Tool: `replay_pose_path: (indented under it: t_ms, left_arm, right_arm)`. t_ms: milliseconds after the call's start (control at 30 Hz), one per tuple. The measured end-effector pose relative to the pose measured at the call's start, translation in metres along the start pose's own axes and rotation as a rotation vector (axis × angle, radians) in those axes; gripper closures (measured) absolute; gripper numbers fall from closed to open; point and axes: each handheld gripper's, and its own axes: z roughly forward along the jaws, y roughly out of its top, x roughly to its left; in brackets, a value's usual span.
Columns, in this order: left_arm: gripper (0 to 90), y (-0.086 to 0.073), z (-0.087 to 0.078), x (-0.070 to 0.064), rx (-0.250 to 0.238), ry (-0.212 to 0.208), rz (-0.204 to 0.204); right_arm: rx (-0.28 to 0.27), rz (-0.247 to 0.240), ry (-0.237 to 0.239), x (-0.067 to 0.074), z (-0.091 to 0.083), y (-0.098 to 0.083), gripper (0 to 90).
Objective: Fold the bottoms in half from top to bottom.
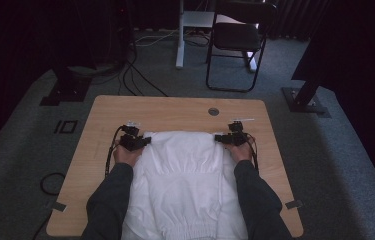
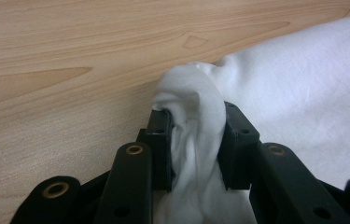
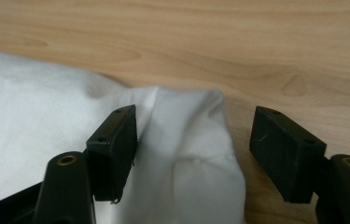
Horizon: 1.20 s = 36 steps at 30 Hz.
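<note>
A white garment (image 1: pixel 185 175) with gathered elastic bands lies folded on the wooden table (image 1: pixel 175 107), reaching from its middle to the near edge. My left gripper (image 1: pixel 145 141) is at the garment's far left corner. In the left gripper view it (image 2: pixel 195 116) is shut on a bunched fold of the white cloth (image 2: pixel 303 93), which bulges up between the pads. My right gripper (image 1: pixel 220 138) is at the far right corner. In the right gripper view it (image 3: pixel 193 135) stands open, with the cloth's corner (image 3: pixel 186 154) lying loose between the jaws and neither pad pressing on it.
A round cable hole (image 1: pixel 213 111) sits in the tabletop beyond the garment. A black chair (image 1: pixel 237 40), a white desk leg (image 1: pixel 180 35) and floor cables (image 1: pixel 140 80) lie past the far edge. Bare wood (image 1: pixel 270 150) flanks the garment on both sides.
</note>
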Motion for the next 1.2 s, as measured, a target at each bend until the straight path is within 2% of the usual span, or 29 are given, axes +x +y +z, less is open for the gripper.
replay_pose_path:
  t_ms: [133, 167, 233, 300, 400, 467, 567, 700, 900, 1000, 1100, 1200]
  left_arm:
    - [69.4, 0.0, 0.0, 0.0, 0.002, 0.001, 0.001]
    - [69.4, 0.0, 0.0, 0.0, 0.004, 0.002, 0.0]
    - [69.4, 0.001, 0.0, -0.001, 0.005, 0.005, -0.002]
    - [69.7, 0.001, 0.0, -0.001, 0.007, 0.007, -0.007]
    - [73.1, 0.001, -0.001, -0.002, 0.005, 0.0, -0.015]
    - [74.7, 0.001, -0.002, -0.002, 0.001, -0.002, -0.023]
    - [77.4, 0.004, -0.008, 0.0, -0.017, -0.023, -0.04]
    - [78.1, 0.014, -0.025, 0.007, -0.109, -0.097, -0.116]
    - [78.3, 0.044, -0.06, -0.001, -0.237, -0.132, -0.074]
    - [78.2, 0.055, -0.076, -0.009, -0.279, -0.132, -0.037]
    - [78.1, 0.055, -0.085, -0.014, -0.284, -0.134, -0.008]
    - [78.0, 0.047, -0.091, -0.017, -0.294, -0.15, 0.003]
  right_arm:
    - [0.005, -0.026, -0.027, 0.002, 0.002, -0.001, 34.2]
    - [0.006, -0.026, -0.024, 0.002, 0.002, -0.001, 38.7]
    - [0.011, -0.032, 0.016, 0.004, 0.002, -0.001, 50.5]
    - [0.023, -0.05, 0.027, 0.006, 0.002, -0.002, 62.6]
    - [0.033, -0.057, 0.063, 0.006, 0.002, -0.002, 77.7]
    - [0.028, -0.059, 0.065, 0.005, 0.001, -0.002, 80.4]
    - [-0.022, -0.086, 0.063, 0.005, -0.009, 0.001, 82.2]
    - [-0.113, -0.094, 0.083, 0.003, -0.03, 0.011, 82.6]
    - [-0.264, -0.152, 0.098, 0.006, -0.068, 0.03, 82.5]
    - [-0.305, -0.222, 0.075, 0.011, -0.082, 0.038, 82.4]
    - [-0.317, -0.251, 0.089, 0.013, -0.093, 0.039, 82.2]
    - [-0.325, -0.276, 0.109, 0.014, -0.102, 0.03, 81.9]
